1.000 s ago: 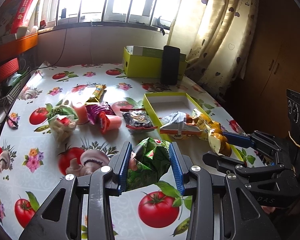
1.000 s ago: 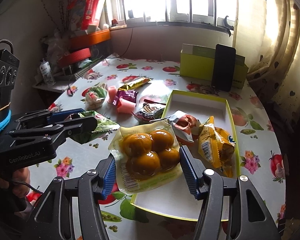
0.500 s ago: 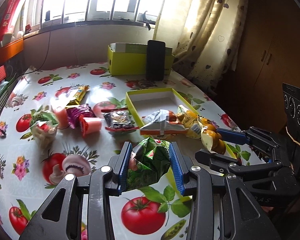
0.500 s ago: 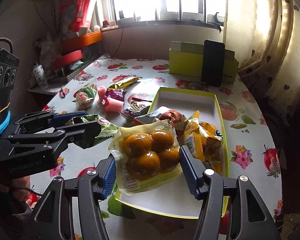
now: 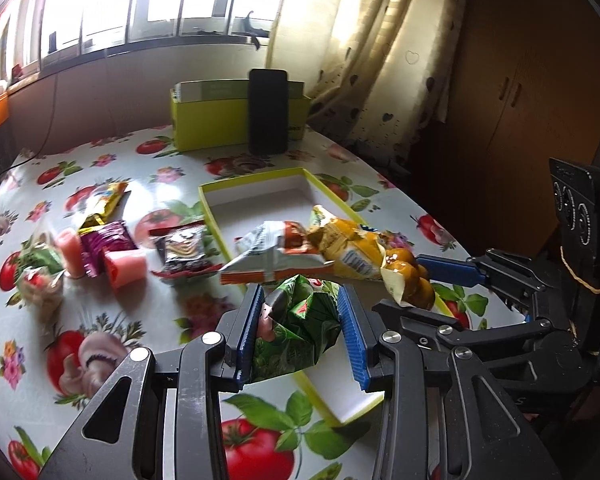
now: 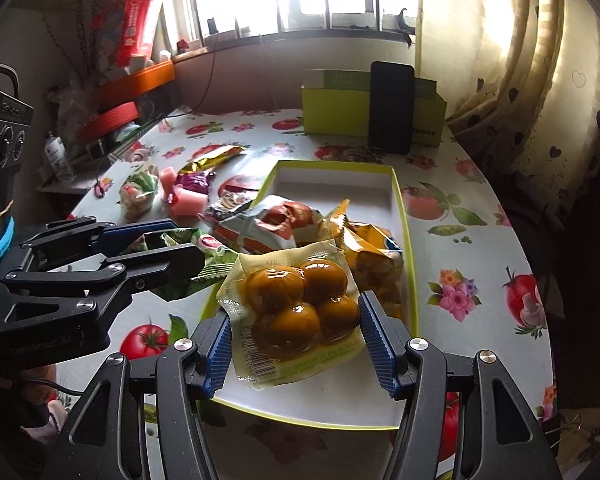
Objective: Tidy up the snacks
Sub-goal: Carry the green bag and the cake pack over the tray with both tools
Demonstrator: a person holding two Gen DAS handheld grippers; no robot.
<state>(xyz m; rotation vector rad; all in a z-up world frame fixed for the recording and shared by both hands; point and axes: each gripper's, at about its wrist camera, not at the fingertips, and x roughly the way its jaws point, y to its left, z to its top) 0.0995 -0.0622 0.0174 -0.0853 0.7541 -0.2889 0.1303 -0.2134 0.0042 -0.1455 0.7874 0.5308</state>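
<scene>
My left gripper [image 5: 300, 304] is shut on a crumpled green snack bag [image 5: 296, 328], held above the near left corner of the yellow-rimmed white tray [image 5: 260, 178]. My right gripper [image 6: 294, 314] is shut on a clear pack of brown round snacks [image 6: 296, 304], held over the tray's [image 6: 396, 184] near end. In the tray lie a white-and-orange packet [image 6: 272, 224] and a yellow packet [image 6: 372, 248]. The left gripper [image 6: 168, 242] shows beside the right one with the green bag [image 6: 216, 252].
Left of the tray lie pink jelly cups [image 5: 124, 270], a purple packet [image 5: 108, 244], a dark packet [image 5: 184, 252], a yellow wrapper [image 5: 106, 204] and a small bag [image 5: 40, 280]. A green box [image 5: 212, 124] with a black phone [image 5: 268, 112] stands at the back. The table edge curves at right.
Both grippers have carried their packs to the right and a little down, over the tray's near end. Their grips are unchanged.
</scene>
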